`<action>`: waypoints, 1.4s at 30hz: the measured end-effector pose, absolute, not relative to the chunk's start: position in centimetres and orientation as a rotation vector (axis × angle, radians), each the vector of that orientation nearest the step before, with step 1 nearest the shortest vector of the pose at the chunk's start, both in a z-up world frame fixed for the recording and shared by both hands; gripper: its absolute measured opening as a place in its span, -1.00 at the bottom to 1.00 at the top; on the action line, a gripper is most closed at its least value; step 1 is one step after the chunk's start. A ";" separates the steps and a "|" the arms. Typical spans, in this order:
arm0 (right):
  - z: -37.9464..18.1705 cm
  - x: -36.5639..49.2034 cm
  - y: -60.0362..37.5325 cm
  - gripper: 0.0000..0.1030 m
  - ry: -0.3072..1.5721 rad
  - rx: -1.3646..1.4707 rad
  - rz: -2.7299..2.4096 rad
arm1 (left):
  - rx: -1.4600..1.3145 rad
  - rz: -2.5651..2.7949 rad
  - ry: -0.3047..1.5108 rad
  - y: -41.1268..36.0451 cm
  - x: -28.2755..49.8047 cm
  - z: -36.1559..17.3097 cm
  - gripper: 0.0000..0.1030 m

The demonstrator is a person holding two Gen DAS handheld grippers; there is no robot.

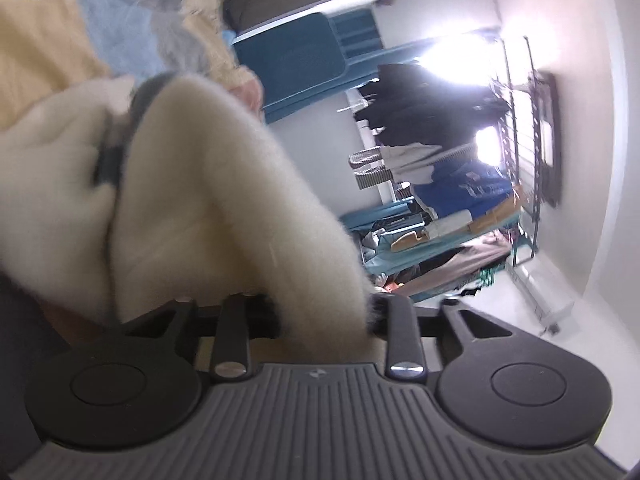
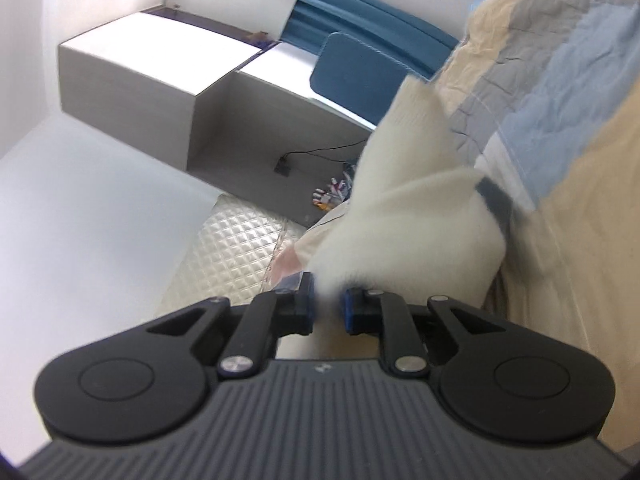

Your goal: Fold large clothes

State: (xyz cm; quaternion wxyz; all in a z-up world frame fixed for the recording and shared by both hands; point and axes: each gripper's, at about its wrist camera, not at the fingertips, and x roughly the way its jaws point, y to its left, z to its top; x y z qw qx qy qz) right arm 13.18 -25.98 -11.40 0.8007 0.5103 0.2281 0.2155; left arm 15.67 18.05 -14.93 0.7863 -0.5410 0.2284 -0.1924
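A fluffy cream-white garment (image 1: pixel 192 200) with a dark grey trim band (image 1: pixel 120 128) fills the left of the left wrist view. My left gripper (image 1: pixel 320 312) is shut on its edge; the fabric hides the fingertips. In the right wrist view the same garment (image 2: pixel 416 224) hangs from my right gripper (image 2: pixel 328 308), whose blue-padded fingers (image 2: pixel 308 300) pinch a fold of it. The grey trim (image 2: pixel 496 196) shows at its right side. Both views are tilted and blurred.
A bed with a patchwork quilt (image 2: pixel 560 92) of beige, grey and blue lies beside the garment. White cabinets (image 2: pixel 160 72), a blue padded bench (image 2: pixel 360 64), a quilted floor mat (image 2: pixel 236 240), a clothes rack (image 1: pixel 520 120) and piled clothes (image 1: pixel 460 184) stand around.
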 end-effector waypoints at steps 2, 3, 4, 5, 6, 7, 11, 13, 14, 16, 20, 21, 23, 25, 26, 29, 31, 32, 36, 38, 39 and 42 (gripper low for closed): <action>-12.3 13.9 -25.4 -0.62 0.545 1.106 0.426 | -1.215 -0.393 0.509 18.3 15.9 -15.9 0.10; -13.0 14.1 -25.2 -0.59 0.576 1.100 0.417 | -1.229 -0.377 0.520 18.4 16.1 -16.3 0.14; -13.6 14.3 -25.0 -0.48 0.605 1.100 0.415 | -1.241 -0.359 0.535 18.5 16.3 -16.7 0.14; -14.3 14.4 -24.8 -0.36 0.629 1.108 0.412 | -1.268 -0.344 0.547 18.7 16.6 -17.3 0.14; -15.1 14.3 -24.8 -0.32 0.647 1.114 0.411 | -1.298 -0.335 0.555 18.9 16.9 -17.8 0.14; -15.5 14.3 -24.5 -0.22 0.666 1.109 0.417 | -1.323 -0.327 0.562 19.1 17.3 -18.4 0.14; -16.1 14.5 -23.3 -0.21 0.711 1.040 0.409 | -1.293 -0.258 0.578 19.6 18.2 -19.0 -0.02; -16.6 15.3 -23.1 -0.28 0.706 1.026 0.400 | -1.266 -0.246 0.560 19.8 18.2 -18.7 -0.44; -16.8 15.6 -23.2 -0.49 0.692 1.026 0.392 | -1.247 -0.235 0.545 19.8 18.0 -18.4 -0.56; -16.0 15.1 -23.2 -0.64 0.643 0.997 0.403 | -1.211 -0.240 0.506 20.0 17.5 -17.7 -0.67; -13.5 13.7 -23.6 -0.69 0.504 0.947 0.432 | -1.129 -0.295 0.390 19.6 15.5 -15.0 -0.73; -13.1 13.1 -24.0 -0.69 0.474 0.962 0.443 | -1.120 -0.317 0.356 19.5 14.8 -14.3 -0.74; -12.1 12.0 -24.7 -0.70 0.411 0.984 0.472 | -1.093 -0.352 0.289 19.4 13.2 -12.5 -0.74; -10.3 10.7 -25.3 -0.70 0.329 0.963 0.513 | -1.049 -0.387 0.234 19.1 11.6 -10.5 -0.75; -9.2 10.0 -25.6 -0.70 0.291 0.944 0.533 | -1.044 -0.395 0.210 18.9 10.8 -9.6 -0.75; -5.3 8.5 -26.0 -0.70 0.212 0.864 0.584 | -1.026 -0.417 0.129 18.3 8.8 -6.2 -0.75; -2.3 7.6 -25.9 -0.71 0.168 0.797 0.618 | -0.994 -0.421 0.069 17.9 7.5 -3.4 -0.75; -0.9 7.2 -26.0 -0.71 0.147 0.770 0.631 | -0.973 -0.426 0.037 17.6 6.9 -1.9 -0.75; 5.8 5.8 -26.7 -0.71 0.048 0.701 0.675 | -0.874 -0.443 -0.100 16.3 4.7 4.7 -0.75; 9.4 5.3 -27.0 -0.71 0.005 0.677 0.691 | -0.839 -0.443 -0.146 15.7 3.9 7.8 -0.75; 11.1 5.0 -27.1 -0.71 -0.012 0.666 0.699 | -0.826 -0.445 -0.168 15.6 3.7 9.4 -0.75; 16.0 4.1 -27.2 -0.71 -0.078 0.614 0.719 | -0.796 -0.471 -0.243 15.2 2.6 14.0 -0.75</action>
